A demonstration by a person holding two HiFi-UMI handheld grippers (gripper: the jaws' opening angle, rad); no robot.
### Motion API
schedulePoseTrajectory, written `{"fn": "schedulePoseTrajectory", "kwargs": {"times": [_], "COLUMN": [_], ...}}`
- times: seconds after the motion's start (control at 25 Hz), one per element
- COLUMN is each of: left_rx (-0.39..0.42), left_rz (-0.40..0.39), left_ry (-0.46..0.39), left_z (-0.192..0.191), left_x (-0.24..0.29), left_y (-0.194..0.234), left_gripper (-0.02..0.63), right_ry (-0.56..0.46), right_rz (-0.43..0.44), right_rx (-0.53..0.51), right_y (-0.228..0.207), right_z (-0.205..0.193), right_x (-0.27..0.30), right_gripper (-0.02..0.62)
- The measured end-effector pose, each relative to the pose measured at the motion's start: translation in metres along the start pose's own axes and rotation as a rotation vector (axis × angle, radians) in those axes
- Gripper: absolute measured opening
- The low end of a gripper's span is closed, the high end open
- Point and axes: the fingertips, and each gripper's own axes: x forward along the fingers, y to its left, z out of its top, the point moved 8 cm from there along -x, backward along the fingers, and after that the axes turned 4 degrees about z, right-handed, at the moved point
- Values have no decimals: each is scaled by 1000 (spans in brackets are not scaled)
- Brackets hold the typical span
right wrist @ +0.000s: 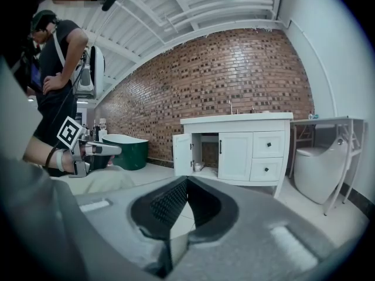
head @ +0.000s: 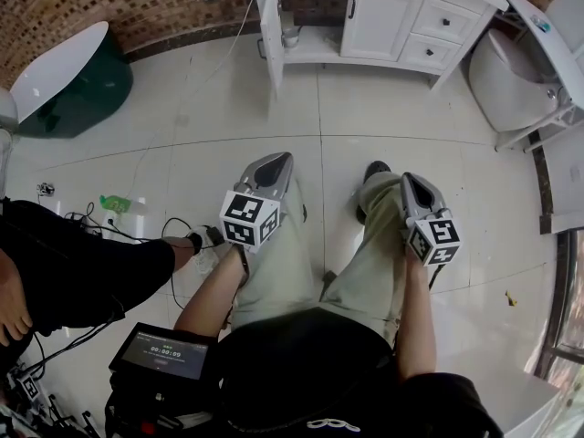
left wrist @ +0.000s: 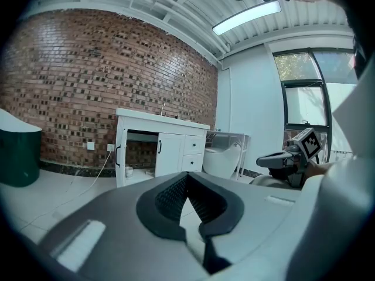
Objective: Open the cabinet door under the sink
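Cabinet door [right wrist: 181,151] already swung open, well ahead of the fingers [left wrist: 170,195].
Left gripper [head: 276,164] and right gripper [head: 410,182] pressed together, empty, over the lap [head: 301,263]; task seemingly done, else step closer before pulling wider.

The left hand-held gripper [head: 276,161] and right hand-held gripper [head: 409,181] hang side by side over the person's thighs [head: 365,263], well apart, pointing forward and slightly down. Bare forearms [head: 212,301] run back to the body. Both pairs of jaws meet tip to tip, empty.
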Motion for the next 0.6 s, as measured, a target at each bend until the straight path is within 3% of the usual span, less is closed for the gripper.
{"fn": "schedulePoseTrajectory", "kwargs": {"times": [0.6], "left_rx": [-11], "left_rz": [0], "left_ry": [-7], "left_z": [-1], "left_x": [0], "left_y": [2], "left_gripper": [17], "right_ry": [20], "right_rz": [-4], "right_rx": [-5], "right_y": [-1], "right_z": [-3], "right_x": [2], "right_gripper": [-8]}}
